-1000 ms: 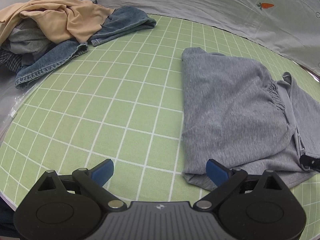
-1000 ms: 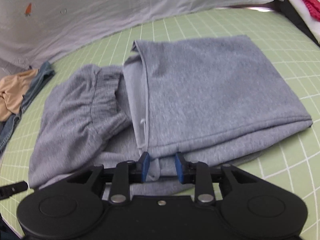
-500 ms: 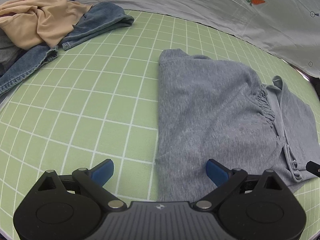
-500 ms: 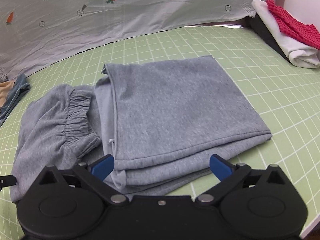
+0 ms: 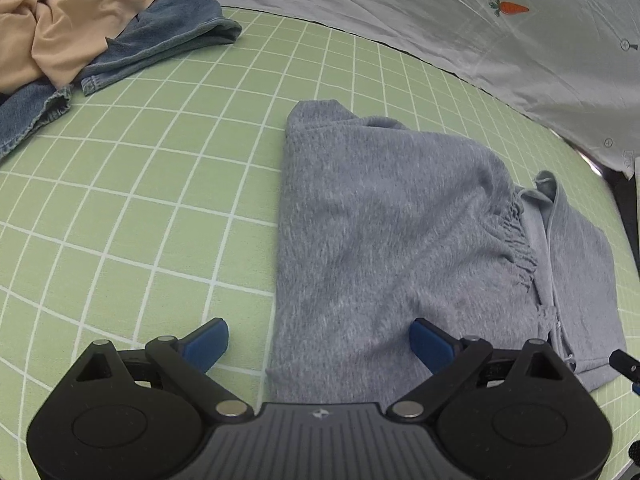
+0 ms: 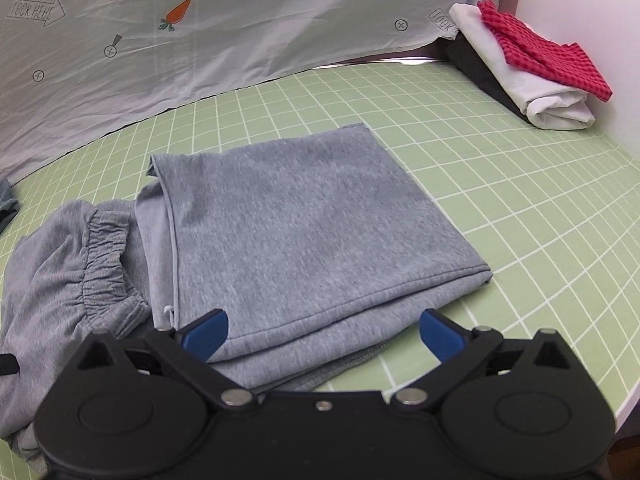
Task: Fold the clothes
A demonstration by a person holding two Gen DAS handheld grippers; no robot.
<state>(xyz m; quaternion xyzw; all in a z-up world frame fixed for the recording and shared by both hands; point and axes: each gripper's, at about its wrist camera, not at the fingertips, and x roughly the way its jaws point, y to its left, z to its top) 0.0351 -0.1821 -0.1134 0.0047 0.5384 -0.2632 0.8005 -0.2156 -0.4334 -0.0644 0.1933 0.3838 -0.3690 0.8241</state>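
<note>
Grey sweatpants [image 5: 400,220] lie folded on the green grid mat [image 5: 140,200]; they also show in the right wrist view [image 6: 300,232], with the elastic waistband [image 6: 104,256] bunched at the left. My left gripper [image 5: 320,340] is open and empty, its right finger over the near left edge of the pants. My right gripper [image 6: 324,330] is open and empty, just above the near hem of the folded part.
A heap of unfolded clothes, a beige garment [image 5: 52,28] on blue jeans [image 5: 160,36], lies at the mat's far left. A folded stack with a red checked cloth [image 6: 540,52] on white sits at the far right. A grey printed sheet [image 6: 200,40] hangs behind.
My right gripper has opened, let go of the pants' near hem and drawn back. My left gripper, open throughout, has shifted right over the pants' left edge.
</note>
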